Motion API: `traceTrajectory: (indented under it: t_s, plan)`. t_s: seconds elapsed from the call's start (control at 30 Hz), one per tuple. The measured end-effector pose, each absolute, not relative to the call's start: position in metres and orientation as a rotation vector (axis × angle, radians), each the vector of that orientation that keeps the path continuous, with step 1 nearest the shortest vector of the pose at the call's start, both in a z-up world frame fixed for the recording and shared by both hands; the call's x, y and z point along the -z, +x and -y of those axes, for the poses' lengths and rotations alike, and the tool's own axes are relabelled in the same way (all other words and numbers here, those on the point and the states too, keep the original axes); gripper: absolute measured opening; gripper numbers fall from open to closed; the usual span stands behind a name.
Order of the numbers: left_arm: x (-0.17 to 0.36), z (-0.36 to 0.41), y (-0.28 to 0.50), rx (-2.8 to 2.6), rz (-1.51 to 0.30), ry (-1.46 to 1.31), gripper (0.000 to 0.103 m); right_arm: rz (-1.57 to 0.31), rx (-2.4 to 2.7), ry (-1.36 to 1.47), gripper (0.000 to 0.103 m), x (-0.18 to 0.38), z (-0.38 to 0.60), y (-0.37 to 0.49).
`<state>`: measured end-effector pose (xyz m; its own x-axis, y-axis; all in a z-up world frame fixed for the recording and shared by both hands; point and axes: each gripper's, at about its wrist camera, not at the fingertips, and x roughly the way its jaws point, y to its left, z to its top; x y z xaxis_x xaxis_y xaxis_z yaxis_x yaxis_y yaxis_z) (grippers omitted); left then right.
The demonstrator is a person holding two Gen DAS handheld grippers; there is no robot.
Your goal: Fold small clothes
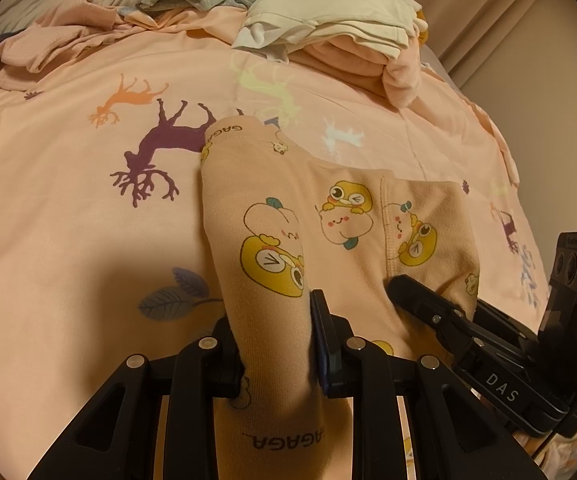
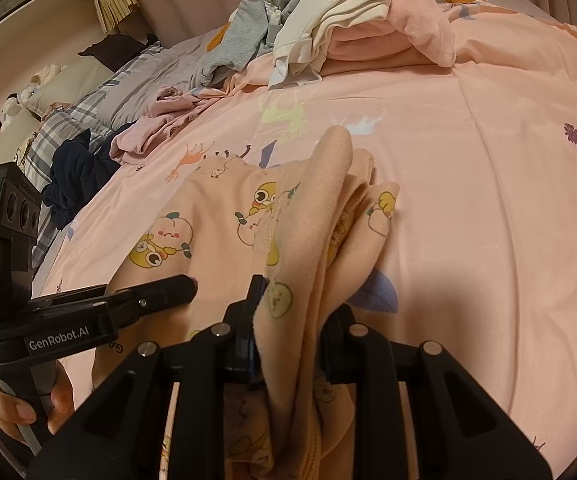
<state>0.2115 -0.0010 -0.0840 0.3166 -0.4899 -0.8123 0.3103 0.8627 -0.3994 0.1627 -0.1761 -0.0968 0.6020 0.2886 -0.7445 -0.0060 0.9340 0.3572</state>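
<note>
A small peach garment (image 1: 328, 216) printed with yellow cartoon figures lies partly on the pink bedspread (image 1: 68, 208). My left gripper (image 1: 276, 344) is shut on one edge of it, near the "GAGA" waistband. My right gripper (image 2: 288, 332) is shut on a bunched fold of the same garment (image 2: 216, 224), which drapes up between the fingers. The right gripper also shows in the left wrist view (image 1: 428, 304), resting against the cloth's right side. The left gripper shows in the right wrist view (image 2: 160, 292) at the cloth's left.
A stack of folded white and pink clothes (image 1: 348, 28) sits at the far side of the bed. Loose grey (image 2: 244, 36), pink (image 2: 160, 124) and dark navy (image 2: 76, 176) clothes lie at the far left. A wall (image 1: 548, 80) borders the bed on the right.
</note>
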Motion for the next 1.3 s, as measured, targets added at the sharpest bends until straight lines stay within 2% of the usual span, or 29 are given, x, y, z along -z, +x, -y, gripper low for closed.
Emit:
traceTrajectory:
  t_s: [1.3]
  plan:
    - [0.0869, 0.0009, 0.2116, 0.500, -1.143, -0.142, 0.032, -0.927, -0.163, 0.369, 0.032, 0.1047, 0.1843, 0.1597]
